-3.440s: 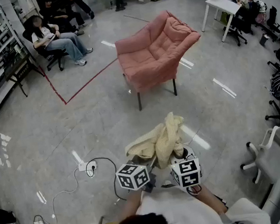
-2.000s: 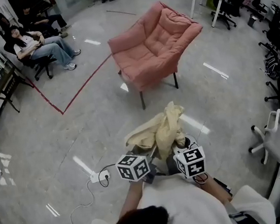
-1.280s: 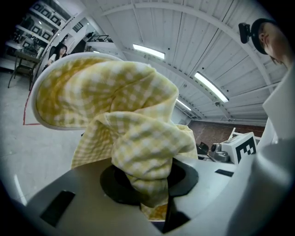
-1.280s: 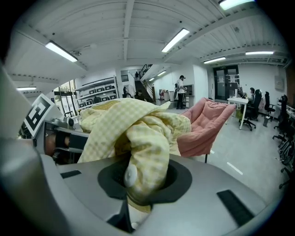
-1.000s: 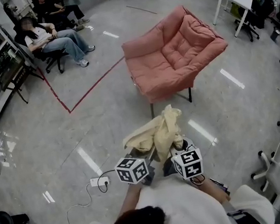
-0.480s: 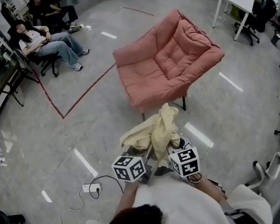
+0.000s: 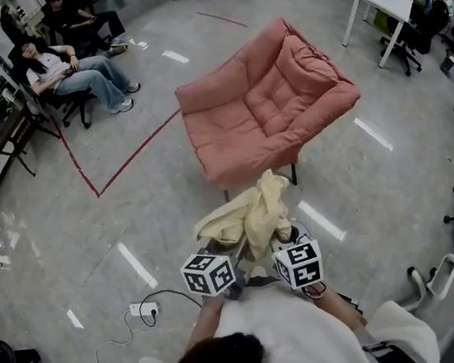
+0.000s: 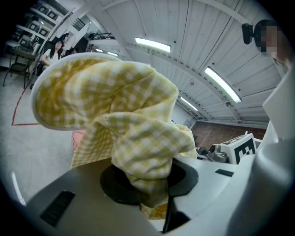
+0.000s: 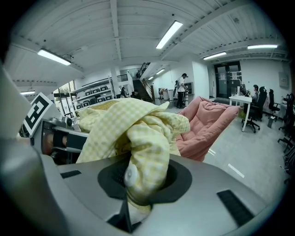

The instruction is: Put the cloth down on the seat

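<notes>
1. Head view: I am holding the yellow checked cloth (image 7: 252,215) bunched up at the lower centre of the frame, over the grey floor (image 7: 93,236).
2. Left gripper view: the left gripper (image 8: 154,193) is clenching a fold of the cloth between its fingers (image 8: 69,198).
3. Right gripper view: the right gripper (image 9: 138,191) is grasping another bunch of the cloth in its fingers (image 9: 212,193).
4. The pink armchair (image 7: 281,86) is standing at the upper centre of the head view. Its seat (image 7: 230,139) is lying just above the cloth in the frame, and the two are not touching.
</notes>
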Tool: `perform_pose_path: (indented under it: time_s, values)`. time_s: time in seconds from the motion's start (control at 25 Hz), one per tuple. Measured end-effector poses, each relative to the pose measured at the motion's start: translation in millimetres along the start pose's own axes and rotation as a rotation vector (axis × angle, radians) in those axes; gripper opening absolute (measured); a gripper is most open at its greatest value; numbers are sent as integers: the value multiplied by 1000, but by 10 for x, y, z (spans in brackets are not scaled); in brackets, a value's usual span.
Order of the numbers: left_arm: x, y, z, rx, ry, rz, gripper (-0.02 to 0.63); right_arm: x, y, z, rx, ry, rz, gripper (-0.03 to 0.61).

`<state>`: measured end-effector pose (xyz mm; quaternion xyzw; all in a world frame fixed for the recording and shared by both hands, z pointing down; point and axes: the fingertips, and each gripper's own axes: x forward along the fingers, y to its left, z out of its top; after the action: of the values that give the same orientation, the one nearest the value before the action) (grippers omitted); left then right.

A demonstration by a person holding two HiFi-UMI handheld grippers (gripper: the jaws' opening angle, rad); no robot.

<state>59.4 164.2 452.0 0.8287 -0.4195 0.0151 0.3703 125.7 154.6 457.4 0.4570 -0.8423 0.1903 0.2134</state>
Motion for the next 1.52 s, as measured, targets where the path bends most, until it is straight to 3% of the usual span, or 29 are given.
perform_pose_path:
  time_s: [0.32, 0.76, 1.04, 1.52]
  values:
    - [124, 10, -25, 0, 26, -10, 114, 26, -107, -38, 19, 11, -20, 83]
    - [338, 242, 204, 0, 42, -76, 114, 277, -196, 149, 22, 1, -96, 84]
    - [618, 588, 497, -20, 72, -98, 114, 724, -340, 379, 10, 33, -126, 84]
    - [978, 1394, 1398, -31, 115, -146, 117, 1651, -352, 1093, 27, 48, -173, 84]
